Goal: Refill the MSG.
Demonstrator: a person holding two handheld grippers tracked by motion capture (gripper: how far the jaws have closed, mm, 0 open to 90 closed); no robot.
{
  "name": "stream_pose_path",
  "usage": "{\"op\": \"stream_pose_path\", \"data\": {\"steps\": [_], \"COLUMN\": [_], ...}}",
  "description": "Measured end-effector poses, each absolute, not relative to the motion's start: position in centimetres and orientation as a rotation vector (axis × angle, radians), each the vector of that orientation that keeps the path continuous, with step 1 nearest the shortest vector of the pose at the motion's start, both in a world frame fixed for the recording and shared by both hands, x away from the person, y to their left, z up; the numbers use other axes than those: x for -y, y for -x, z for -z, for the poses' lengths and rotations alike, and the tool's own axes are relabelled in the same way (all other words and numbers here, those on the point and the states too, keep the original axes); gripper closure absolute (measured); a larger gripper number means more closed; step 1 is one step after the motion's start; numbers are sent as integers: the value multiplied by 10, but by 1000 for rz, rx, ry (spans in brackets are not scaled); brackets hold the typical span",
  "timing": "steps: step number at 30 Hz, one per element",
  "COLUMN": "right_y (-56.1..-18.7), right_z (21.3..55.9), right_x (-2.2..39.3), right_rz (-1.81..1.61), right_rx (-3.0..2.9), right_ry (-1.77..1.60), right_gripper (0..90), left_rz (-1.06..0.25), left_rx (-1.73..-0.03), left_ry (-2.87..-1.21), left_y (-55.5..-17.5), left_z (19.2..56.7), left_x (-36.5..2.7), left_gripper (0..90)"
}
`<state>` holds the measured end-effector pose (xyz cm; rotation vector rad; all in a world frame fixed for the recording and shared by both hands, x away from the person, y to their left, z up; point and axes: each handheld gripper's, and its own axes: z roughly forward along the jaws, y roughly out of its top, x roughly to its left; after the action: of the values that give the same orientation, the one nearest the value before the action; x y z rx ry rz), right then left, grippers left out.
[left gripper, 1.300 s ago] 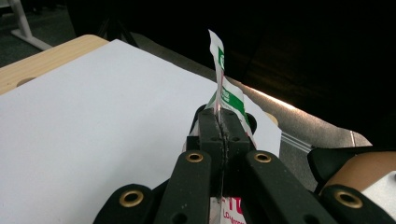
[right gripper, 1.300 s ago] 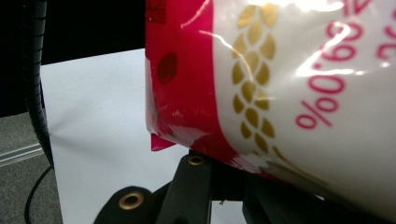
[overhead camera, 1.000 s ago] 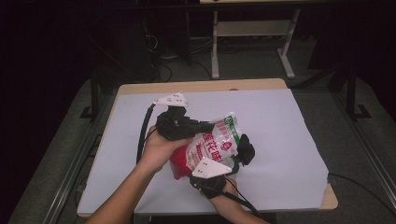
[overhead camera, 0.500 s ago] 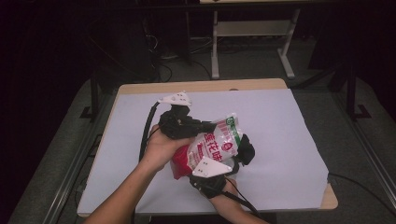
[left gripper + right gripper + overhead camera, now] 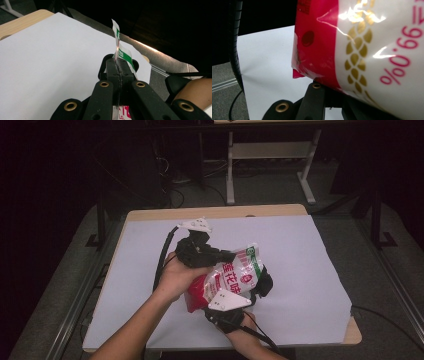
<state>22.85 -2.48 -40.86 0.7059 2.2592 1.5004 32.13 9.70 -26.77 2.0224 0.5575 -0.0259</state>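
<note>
Glossy red-and-white food bag [image 5: 231,279] with green-striped top, clamped by both hand-held grippers, left [image 5: 226,256] and right [image 5: 250,296].

bag [image 5: 231,279]: red, white, green edge, gold grain motif | sheet [image 5: 300,265]: white | jaws: black

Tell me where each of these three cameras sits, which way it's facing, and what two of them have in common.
High view: above the person's side of the table, looking forward and down; both forearms, left gripper and right gripper hold a red and white bag.
Left gripper view: rides the left gripper, looking along its jaws, shut on the bag's green-striped edge.
Right gripper view: rides the right gripper, looking up close at the bag that covers its jaw tips.
Shared: all three show the bag above the white table.
</note>
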Motion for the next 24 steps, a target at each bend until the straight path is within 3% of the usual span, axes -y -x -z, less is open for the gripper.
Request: {"op": "stream_pose_path", "data": {"steps": [24], "right_y": [-230], "right_z": [409], "right_x": [26], "right_rz": [-1510], "right_rx": [-2252], "right_ry": [-718], "right_gripper": [900], "left_rz": [17], "left_rx": [-556], "left_ry": [-2028], "left_y": [-322], "left_z": [269], "left_x": [-93], "left_gripper": [900]}}
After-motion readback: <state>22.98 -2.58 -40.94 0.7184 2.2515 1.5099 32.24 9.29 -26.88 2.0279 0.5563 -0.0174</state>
